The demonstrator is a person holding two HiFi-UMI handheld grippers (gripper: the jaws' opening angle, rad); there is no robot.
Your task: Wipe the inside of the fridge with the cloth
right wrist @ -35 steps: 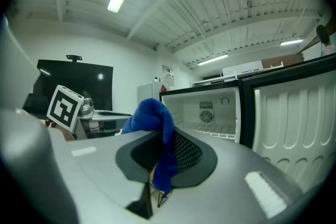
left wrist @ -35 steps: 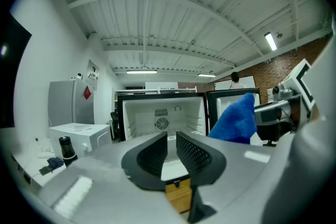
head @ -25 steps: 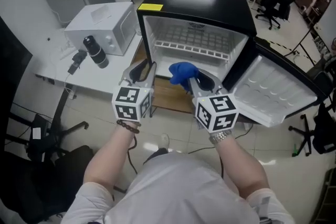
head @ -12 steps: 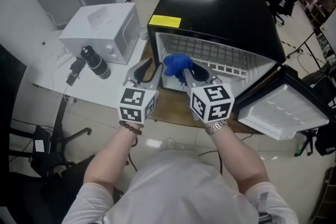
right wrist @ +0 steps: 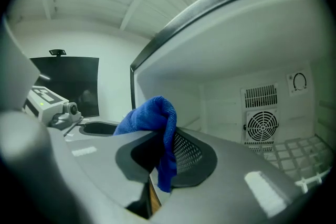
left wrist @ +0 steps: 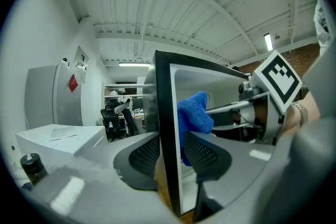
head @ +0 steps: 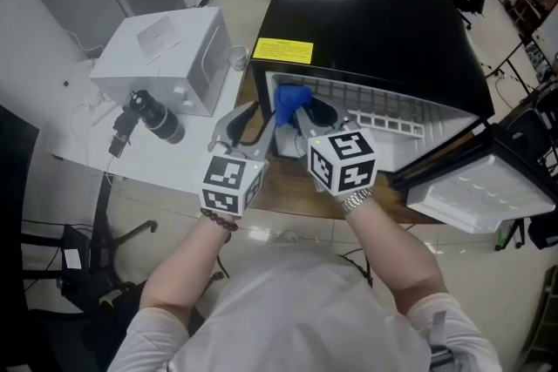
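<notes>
Pale short-sleeved shirt (head: 288,309); bead bracelet (head: 218,219), metal watch (head: 357,202); grey left gripper (head: 244,119), right gripper (head: 303,113).

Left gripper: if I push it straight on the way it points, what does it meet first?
The black front edge of the fridge's left wall. It stands between the left gripper's jaws, which have just been opening and seem not to clamp it; going on, they would likely straddle that wall.
</notes>
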